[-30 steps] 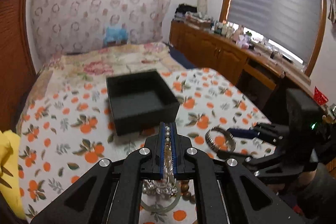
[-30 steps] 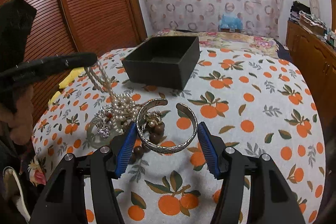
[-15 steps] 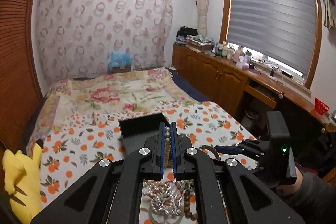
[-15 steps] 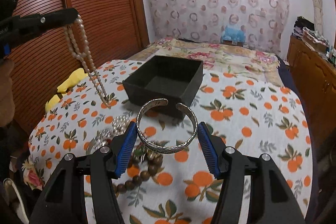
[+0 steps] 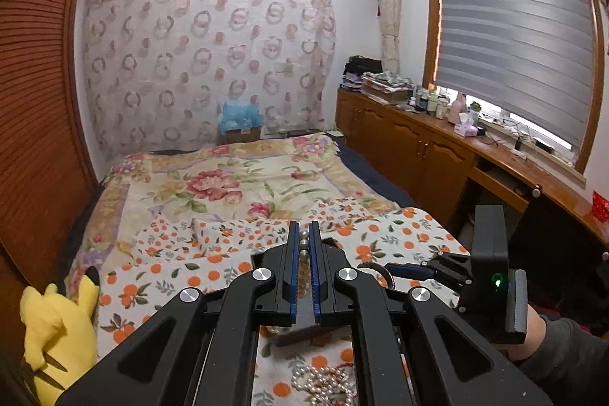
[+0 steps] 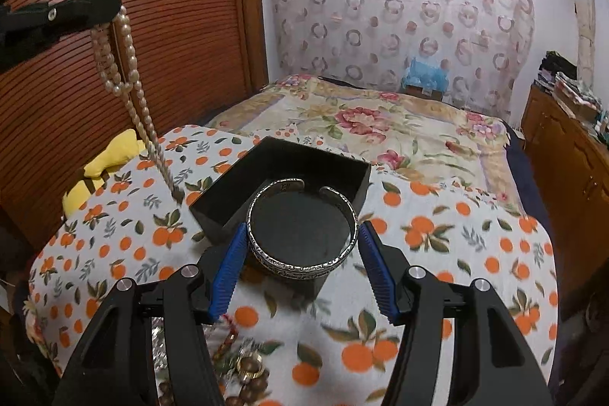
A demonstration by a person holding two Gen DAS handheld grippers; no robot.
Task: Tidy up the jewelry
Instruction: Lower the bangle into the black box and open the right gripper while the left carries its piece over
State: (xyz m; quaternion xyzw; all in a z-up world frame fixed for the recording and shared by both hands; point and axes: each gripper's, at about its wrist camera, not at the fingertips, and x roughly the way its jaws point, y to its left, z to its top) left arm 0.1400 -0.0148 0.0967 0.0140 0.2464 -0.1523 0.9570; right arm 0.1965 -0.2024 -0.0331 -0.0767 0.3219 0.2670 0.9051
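Right fingers [image 6: 226,267] clamped on bangle [image 6: 302,225], held flat, just above box [image 6: 342,174]; nearer of the two. Left gripper [image 5: 303,246] pinching pearls [image 6: 129,78], strand hanging straight down, tail left of box. Likely next: bangle down into box.

The open box [image 6: 281,189] sat on the orange-print cloth [image 6: 456,238] spread over the bed's near end, the floral quilt [image 6: 380,117] behind it. The cuff bracelet [image 6: 302,227] hung over the box's near corner between the right gripper's [image 6: 302,269] 2 pads. Left of the box dangled the pearl necklace [image 6: 129,78], pinched in the left gripper [image 5: 304,244]. A jewelry pile [image 6: 243,368] lay before the box, a plush toy [image 6: 102,166] at the cloth's left edge.
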